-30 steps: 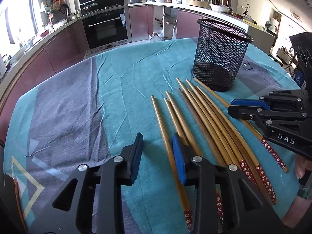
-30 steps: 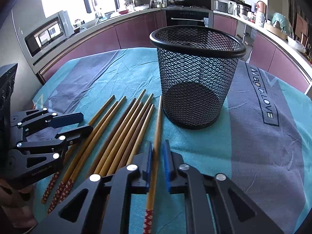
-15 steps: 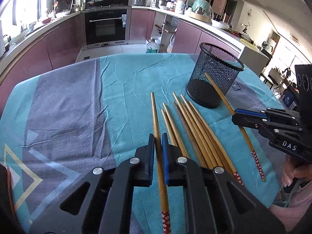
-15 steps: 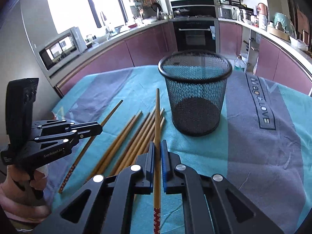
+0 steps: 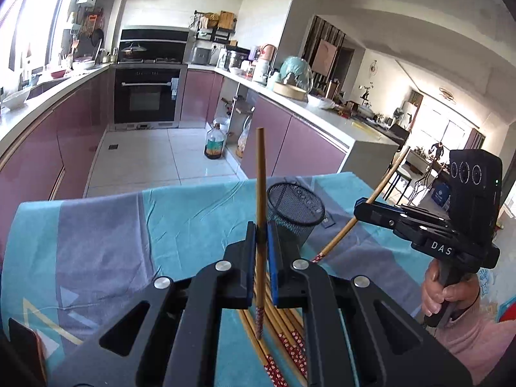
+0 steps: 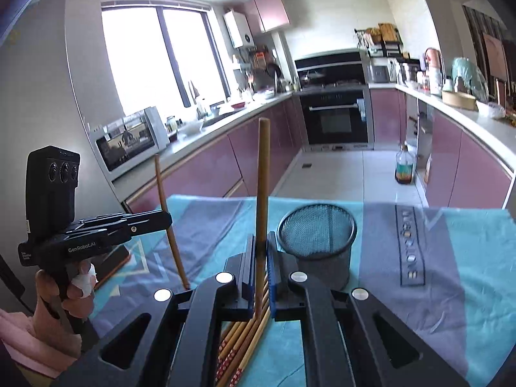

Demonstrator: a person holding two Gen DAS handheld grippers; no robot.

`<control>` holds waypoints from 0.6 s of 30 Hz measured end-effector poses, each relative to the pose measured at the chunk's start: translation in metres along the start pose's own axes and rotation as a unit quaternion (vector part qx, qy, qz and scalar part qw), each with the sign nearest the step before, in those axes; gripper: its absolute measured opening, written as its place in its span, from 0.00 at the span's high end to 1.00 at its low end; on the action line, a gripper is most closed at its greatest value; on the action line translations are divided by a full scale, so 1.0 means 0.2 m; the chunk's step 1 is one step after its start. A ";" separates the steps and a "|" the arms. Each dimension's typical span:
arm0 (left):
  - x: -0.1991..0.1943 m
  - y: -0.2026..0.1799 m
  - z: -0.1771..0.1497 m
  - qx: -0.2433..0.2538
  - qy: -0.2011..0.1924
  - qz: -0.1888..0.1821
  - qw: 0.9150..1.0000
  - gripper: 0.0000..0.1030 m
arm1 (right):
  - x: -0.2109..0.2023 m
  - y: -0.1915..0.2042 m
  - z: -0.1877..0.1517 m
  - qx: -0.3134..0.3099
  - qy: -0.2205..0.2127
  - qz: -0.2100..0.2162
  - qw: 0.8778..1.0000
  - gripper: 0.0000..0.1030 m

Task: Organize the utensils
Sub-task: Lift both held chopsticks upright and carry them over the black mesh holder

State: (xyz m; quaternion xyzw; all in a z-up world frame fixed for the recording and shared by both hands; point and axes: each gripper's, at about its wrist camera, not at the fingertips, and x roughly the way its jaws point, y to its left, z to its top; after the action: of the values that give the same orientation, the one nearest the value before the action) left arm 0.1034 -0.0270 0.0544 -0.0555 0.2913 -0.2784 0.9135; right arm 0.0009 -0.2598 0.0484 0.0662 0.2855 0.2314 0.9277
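While both grippers are raised above the table, items are listed near to far, placed relative to the basket.

Left gripper (image 5: 261,235): jaws pressed together on one chopstick; held above the table on the near side of the basket, to its left.

Left chopstick (image 5: 260,177): pinched between the blue pads, close to upright, red patterned end down, plain tip up; clear of the table.

Right gripper (image 6: 260,251): jaws clamped on a second chopstick; held near the basket, on its left in the right wrist view.

Right chopstick (image 6: 262,174): upright in the right wrist view, plain tip up; from the left wrist view it slants, patterned end low and close to the basket's right side.

Loose chopsticks (image 5: 283,329): a bundle lying flat on the cloth below the left gripper, nearer than the basket, patterned ends toward the camera; exact count cannot be told.

Tablecloth (image 5: 106,235): teal with grey bands, covers the table under the basket.

Basket (image 6: 317,235): black wire mesh, round, upright on the cloth, beyond both grippers; nothing can be made out inside it.

Oil bottle (image 6: 404,167): on the tiled floor, well beyond the basket.

Oven (image 6: 335,122): built into the purple cabinets, far behind the basket.
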 end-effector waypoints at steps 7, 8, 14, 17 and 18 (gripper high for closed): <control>-0.07 -0.10 0.24 0.004 -0.054 -0.016 0.998 0.93 | -0.06 -0.04 0.17 -0.015 -0.034 0.000 0.999 0.95; -0.07 -0.11 0.28 0.001 -0.058 -0.020 0.998 0.93 | -0.06 -0.05 0.20 -0.015 -0.038 0.000 0.999 0.95; -0.05 -0.22 0.49 0.011 -0.082 -0.034 0.996 0.93 | -0.09 -0.11 0.33 -0.028 -0.063 -0.015 0.997 0.95; -0.01 -0.26 0.56 0.016 -0.086 -0.039 0.995 0.93 | -0.09 -0.15 0.38 -0.027 -0.073 -0.022 0.997 0.95; 0.00 -0.27 0.57 0.018 -0.086 -0.039 0.995 0.93 | -0.09 -0.16 0.40 -0.027 -0.075 -0.026 0.996 0.95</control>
State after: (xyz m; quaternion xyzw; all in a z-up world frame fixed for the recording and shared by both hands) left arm 0.1424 -0.0798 0.1632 -0.0743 0.2042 -0.3129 0.9246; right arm 0.0450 -0.2959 0.1148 0.0507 0.2104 0.2097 0.9535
